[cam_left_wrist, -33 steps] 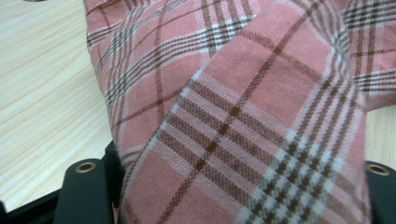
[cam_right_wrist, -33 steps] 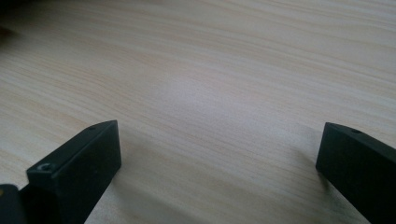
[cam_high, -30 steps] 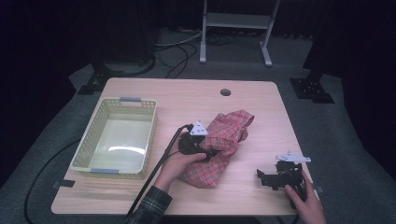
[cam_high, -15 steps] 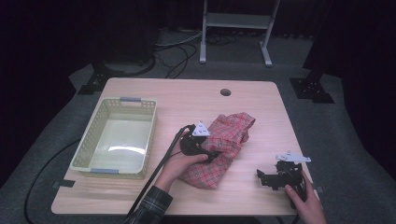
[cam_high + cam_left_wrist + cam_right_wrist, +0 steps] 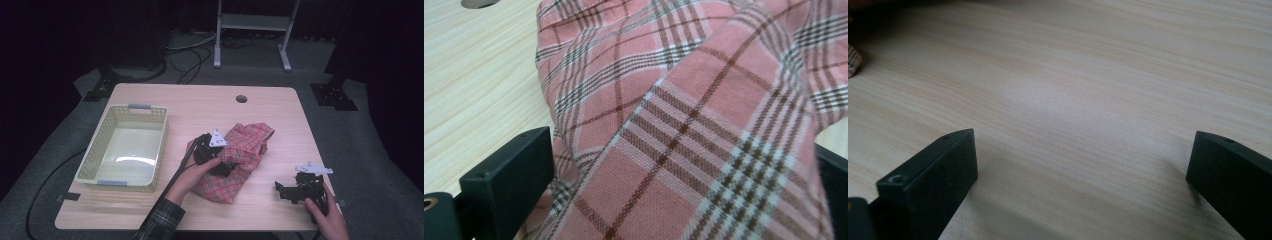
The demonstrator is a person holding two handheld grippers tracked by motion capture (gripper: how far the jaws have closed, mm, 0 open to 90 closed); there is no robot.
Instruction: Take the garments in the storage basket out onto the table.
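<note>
Cloth: plaid cloth (image 5: 243, 157), pink and red check, lies crumpled on the worktop (image 5: 200, 102) a little toward 4 o'clock from its centre, bunched into a loose heap and not spread or folded flat.
Basket: pale yellow basket (image 5: 98, 157) stands at the 9 o'clock side of the worktop, well apart from the cloth, with nothing inside it that I can see.
Left hand-held gripper: left hand-held gripper (image 5: 222, 165) rests on the cloth's 9 o'clock edge; its jaws have just been opening and now stand wide apart, with a fold of the cloth (image 5: 704, 130) lying loosely between them, the pads not pressing on it.
Right hand-held gripper: right hand-held gripper (image 5: 286, 190) sits at about 5 o'clock on the worktop, near the front edge, apart from the cloth; its jaws are spread wide over bare wood (image 5: 1073, 100) and hold nothing.
Done so far: judging by how things lie, the cloth has been let go on the worktop and nothing has reached the basket.
Left to do: if the work is tidying the cloth away, nearly all of it seems to remain: gathering or folding the heap, gripping it and carrying it toward 9 o'clock into the basket.
</note>
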